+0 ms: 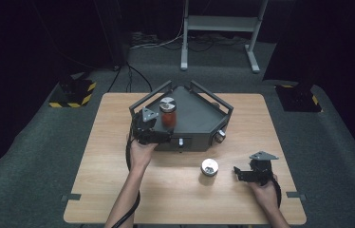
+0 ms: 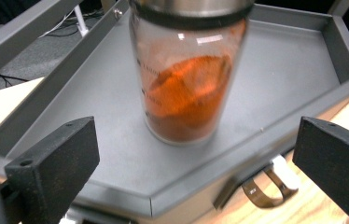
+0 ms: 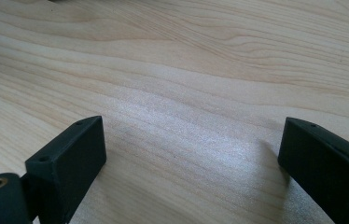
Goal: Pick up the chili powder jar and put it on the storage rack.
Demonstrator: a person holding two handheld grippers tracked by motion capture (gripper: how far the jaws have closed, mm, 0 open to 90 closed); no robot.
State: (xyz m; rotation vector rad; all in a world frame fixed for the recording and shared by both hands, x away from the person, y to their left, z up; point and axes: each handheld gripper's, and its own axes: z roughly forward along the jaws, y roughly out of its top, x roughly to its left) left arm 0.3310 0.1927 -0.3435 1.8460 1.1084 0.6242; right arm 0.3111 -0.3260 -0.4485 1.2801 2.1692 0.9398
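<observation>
Standing upright on the grey tray [image 1: 199,116], a jar of orange powder [image 2: 186,88] sits just ahead of the left gripper [image 2: 196,168], whose jaws are spread wide and empty; the right gripper [image 3: 191,163] rests agape over bare wooden table [image 3: 210,70].

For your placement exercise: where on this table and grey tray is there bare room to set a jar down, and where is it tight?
Free: the tray floor right of the spice jar; the table left of the left gripper; the wood between the small tin and the right gripper. Crowded: the tray's front-left corner.
</observation>
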